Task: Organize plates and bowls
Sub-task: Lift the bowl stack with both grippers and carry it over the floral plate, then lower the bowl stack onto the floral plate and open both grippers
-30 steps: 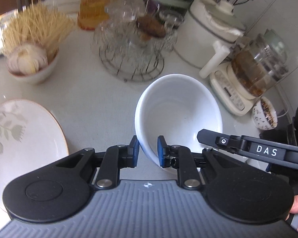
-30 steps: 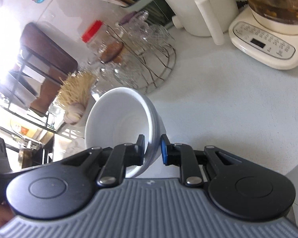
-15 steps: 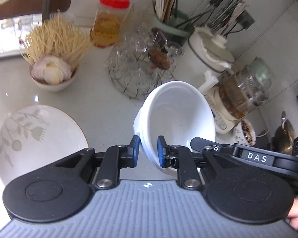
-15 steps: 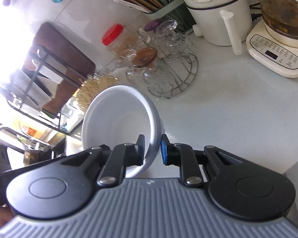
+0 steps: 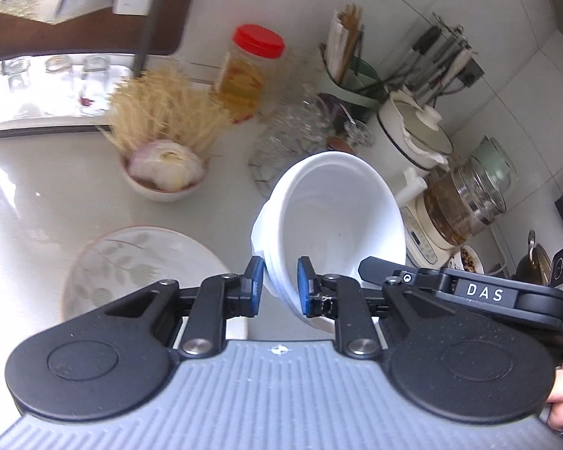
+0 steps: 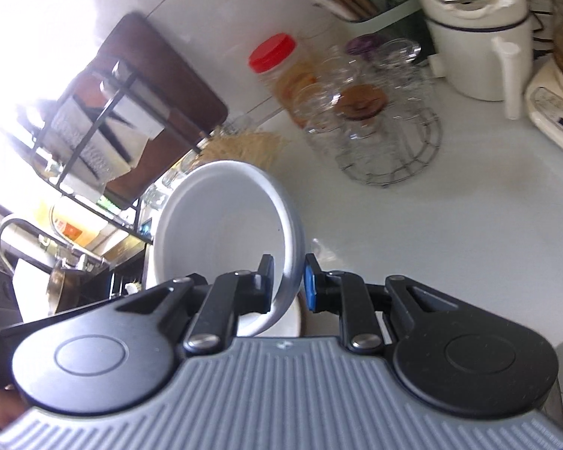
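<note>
White bowl (image 5: pixel 334 217) gripped by both tongs.
Left tongs (image 5: pixel 279 287) and right tongs (image 6: pixel 288 281) clench its rim; bowl plain, glossy, tilted, off the surface (image 6: pixel 450 232), a leaf-patterned plate (image 5: pixel 131 262) at 9 o'clock.

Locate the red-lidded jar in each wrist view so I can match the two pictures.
Left wrist: red-lidded jar sits upper centre, behind the noodle-filled bowl.
Right wrist: the jar sits upper centre, left of the wire rack of glasses.
Shared landmark: the white bowl, gripped at its rim, in both views.

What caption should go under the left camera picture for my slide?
Both tools, left tool and right tool, grip a tilted white bowl above the leaf-patterned plate.
</note>
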A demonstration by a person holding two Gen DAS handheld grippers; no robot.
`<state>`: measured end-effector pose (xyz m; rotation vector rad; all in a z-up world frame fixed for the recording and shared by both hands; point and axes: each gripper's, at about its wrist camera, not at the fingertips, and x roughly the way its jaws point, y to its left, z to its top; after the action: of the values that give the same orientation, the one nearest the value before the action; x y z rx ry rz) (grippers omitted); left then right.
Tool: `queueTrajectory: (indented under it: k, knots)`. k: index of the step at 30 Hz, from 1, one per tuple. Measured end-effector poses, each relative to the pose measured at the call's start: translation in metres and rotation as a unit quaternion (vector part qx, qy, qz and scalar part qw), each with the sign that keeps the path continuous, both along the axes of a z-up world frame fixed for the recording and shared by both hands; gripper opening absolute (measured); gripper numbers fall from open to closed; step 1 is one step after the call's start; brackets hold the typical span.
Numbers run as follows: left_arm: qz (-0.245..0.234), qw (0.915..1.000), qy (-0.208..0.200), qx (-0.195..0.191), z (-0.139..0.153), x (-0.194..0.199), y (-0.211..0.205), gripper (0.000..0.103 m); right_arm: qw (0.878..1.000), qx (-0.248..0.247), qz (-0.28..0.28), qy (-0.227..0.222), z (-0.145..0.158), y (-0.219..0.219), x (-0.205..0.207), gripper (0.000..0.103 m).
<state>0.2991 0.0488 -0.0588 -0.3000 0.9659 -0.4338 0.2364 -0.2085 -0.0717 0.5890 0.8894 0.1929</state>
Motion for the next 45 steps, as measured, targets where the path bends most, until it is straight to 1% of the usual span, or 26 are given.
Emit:
queueTrajectory:
  k: [3, 6, 8, 10, 15, 20, 25, 30, 36, 43, 44, 45]
  knots:
    - [0.013, 0.9999, 0.000, -0.002, -0.004, 0.000, 0.022, 0.023, 1.000, -0.003, 0.015, 0.002, -0.002, 0.020, 0.006, 0.020]
    - [0.023, 0.9997, 0.005, 0.000, -0.009, 0.000, 0.041, 0.023, 1.000, 0.014, 0.018, 0.013, -0.010, 0.035, 0.011, 0.020]
    - [0.027, 0.9996, 0.004, 0.007, -0.015, 0.001, 0.052, 0.023, 0.999, 0.014, 0.026, 0.021, -0.014, 0.047, 0.015, 0.020]
    - [0.036, 0.9992, 0.016, 0.009, -0.025, 0.003, 0.064, 0.023, 0.999, 0.015, 0.033, 0.032, -0.021, 0.059, 0.017, 0.020]
    - [0.039, 0.9985, 0.037, 0.015, -0.047, 0.008, 0.088, 0.023, 0.997, -0.014, 0.047, 0.053, -0.039, 0.093, 0.020, 0.020]
    - [0.028, 0.9980, 0.054, 0.015, -0.071, 0.012, 0.105, 0.023, 0.996, -0.030, 0.042, 0.072, -0.055, 0.112, 0.016, 0.020]
    - [0.005, 0.9976, 0.066, 0.019, -0.091, 0.016, 0.105, 0.023, 0.994, -0.048, 0.020, 0.092, -0.070, 0.121, 0.013, 0.020]
    - [-0.013, 0.9970, 0.072, 0.023, -0.101, 0.021, 0.103, 0.023, 0.993, -0.054, 0.002, 0.107, -0.081, 0.123, 0.009, 0.020]
    - [-0.024, 0.9957, 0.085, 0.029, -0.108, 0.026, 0.103, 0.023, 0.991, -0.061, -0.008, 0.119, -0.087, 0.130, 0.009, 0.022]
    - [-0.029, 0.9953, 0.090, 0.024, -0.110, 0.028, 0.106, 0.025, 0.990, -0.063, -0.013, 0.122, -0.087, 0.133, 0.009, 0.022]
    - [-0.026, 0.9950, 0.094, 0.021, -0.111, 0.029, 0.108, 0.027, 0.991, -0.062, -0.015, 0.121, -0.087, 0.133, 0.009, 0.022]
    - [-0.023, 0.9948, 0.098, 0.020, -0.111, 0.029, 0.109, 0.033, 0.991, -0.060, -0.015, 0.118, -0.085, 0.134, 0.009, 0.022]
